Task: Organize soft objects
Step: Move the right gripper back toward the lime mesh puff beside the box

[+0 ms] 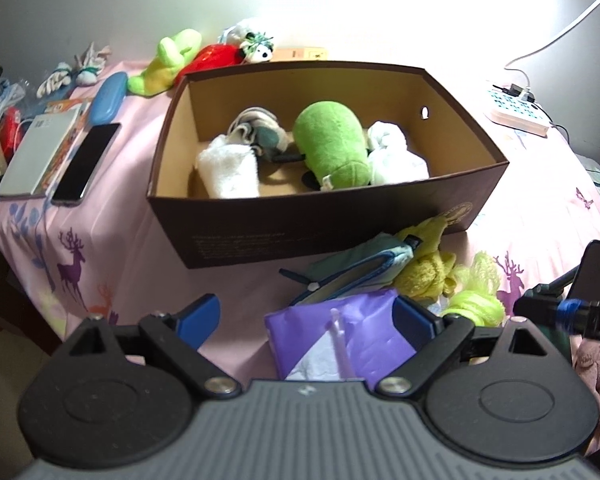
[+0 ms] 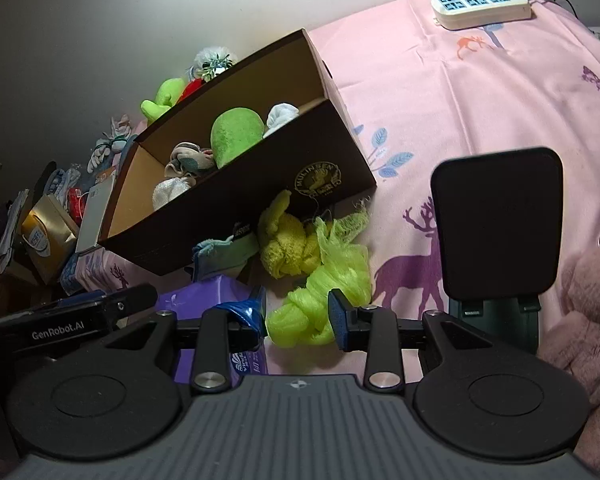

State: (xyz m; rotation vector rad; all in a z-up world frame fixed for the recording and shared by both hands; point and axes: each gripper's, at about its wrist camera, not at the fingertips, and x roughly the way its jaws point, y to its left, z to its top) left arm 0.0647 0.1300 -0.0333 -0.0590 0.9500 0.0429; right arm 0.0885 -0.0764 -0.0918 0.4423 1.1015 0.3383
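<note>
A brown cardboard box (image 1: 300,232) stands on the pink cloth and holds a green plush (image 1: 332,144), white rolled cloths (image 1: 230,168) and a grey-white sock bundle (image 1: 256,128). In front of it lie a teal pouch (image 1: 356,272), a yellow towel (image 1: 428,268), a neon green mesh puff (image 2: 320,292) and a purple tissue pack (image 1: 340,332). My left gripper (image 1: 306,318) is open over the tissue pack. My right gripper (image 2: 298,320) is open, its fingers on either side of the puff's near end.
Behind the box lie a green plush (image 1: 172,60), a red plush (image 1: 216,58) and a small panda toy (image 1: 258,50). A phone (image 1: 86,162), book (image 1: 40,152) and blue case (image 1: 108,96) lie left. A power strip (image 2: 484,4) sits far right; a black phone stand (image 2: 500,224) and pink plush (image 2: 592,304) near right.
</note>
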